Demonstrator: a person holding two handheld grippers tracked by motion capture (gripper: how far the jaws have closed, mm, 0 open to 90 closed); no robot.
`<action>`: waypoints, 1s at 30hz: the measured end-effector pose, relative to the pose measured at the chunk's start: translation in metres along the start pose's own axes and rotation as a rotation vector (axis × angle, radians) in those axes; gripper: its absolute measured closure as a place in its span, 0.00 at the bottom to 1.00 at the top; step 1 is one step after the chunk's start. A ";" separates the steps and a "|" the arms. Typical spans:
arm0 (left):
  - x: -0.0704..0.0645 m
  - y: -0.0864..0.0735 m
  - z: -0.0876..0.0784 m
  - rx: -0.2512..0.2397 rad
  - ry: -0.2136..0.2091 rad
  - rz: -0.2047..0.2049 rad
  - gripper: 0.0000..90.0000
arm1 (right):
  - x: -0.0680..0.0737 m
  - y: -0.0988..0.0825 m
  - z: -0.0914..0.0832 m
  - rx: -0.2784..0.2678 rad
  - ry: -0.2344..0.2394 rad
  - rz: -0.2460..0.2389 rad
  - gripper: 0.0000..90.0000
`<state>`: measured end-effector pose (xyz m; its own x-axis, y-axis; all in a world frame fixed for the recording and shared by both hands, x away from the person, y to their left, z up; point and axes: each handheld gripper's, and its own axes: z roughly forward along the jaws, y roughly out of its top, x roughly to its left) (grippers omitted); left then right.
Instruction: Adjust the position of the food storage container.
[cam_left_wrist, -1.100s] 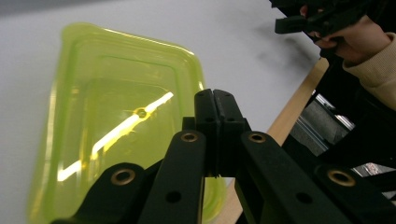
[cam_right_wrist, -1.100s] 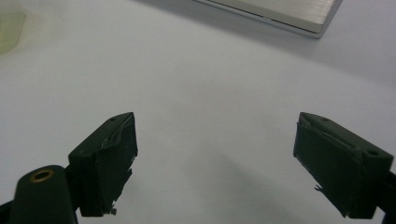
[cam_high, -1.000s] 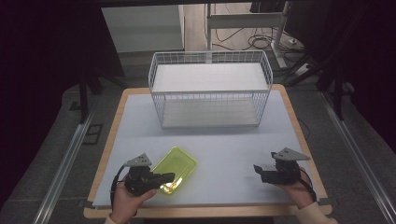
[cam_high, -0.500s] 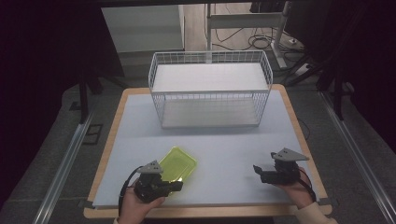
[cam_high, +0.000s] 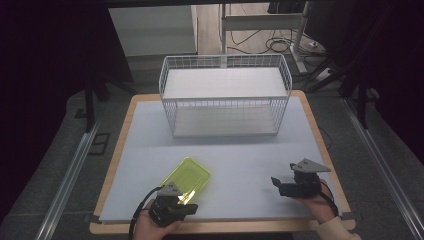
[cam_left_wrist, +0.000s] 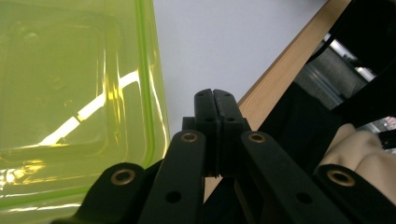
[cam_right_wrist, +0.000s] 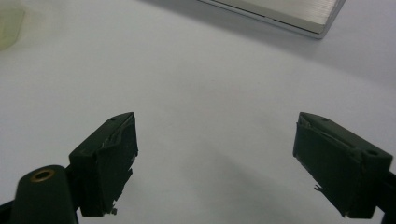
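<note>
My left claw (cam_high: 189, 207), pressed together, has drawn back off the green tray (cam_high: 187, 177) toward the near surface (cam_high: 250, 165) edge; my right claw (cam_high: 276, 183) stays spread, unmoved; tray unshifted.

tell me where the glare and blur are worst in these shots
Left gripper view: bright streaks of glare run across the green lid, and the shut left hand-held gripper looms large and soft. Right gripper view: even light, with soft shadow under the open right hand-held gripper. High view: dark surroundings; the table is evenly lit, with a small glint on the lid's near edge.
</note>
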<state>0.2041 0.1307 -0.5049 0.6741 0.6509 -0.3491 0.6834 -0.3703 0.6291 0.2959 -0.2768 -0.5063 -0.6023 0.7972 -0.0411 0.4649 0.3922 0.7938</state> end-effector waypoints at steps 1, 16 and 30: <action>0.000 0.000 0.001 0.006 0.001 -0.001 1.00 | 0.000 0.000 0.000 0.001 0.001 0.001 0.16; 0.004 -0.002 0.002 0.026 0.026 -0.007 1.00 | 0.000 0.000 -0.001 -0.001 -0.008 -0.004 0.16; 0.009 -0.009 -0.005 0.024 0.061 -0.034 1.00 | 0.002 0.000 0.001 0.006 -0.008 -0.006 0.16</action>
<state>0.2027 0.1430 -0.5106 0.6322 0.7027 -0.3265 0.7129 -0.3625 0.6003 0.2954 -0.2749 -0.5066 -0.5999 0.7985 -0.0509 0.4654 0.4000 0.7896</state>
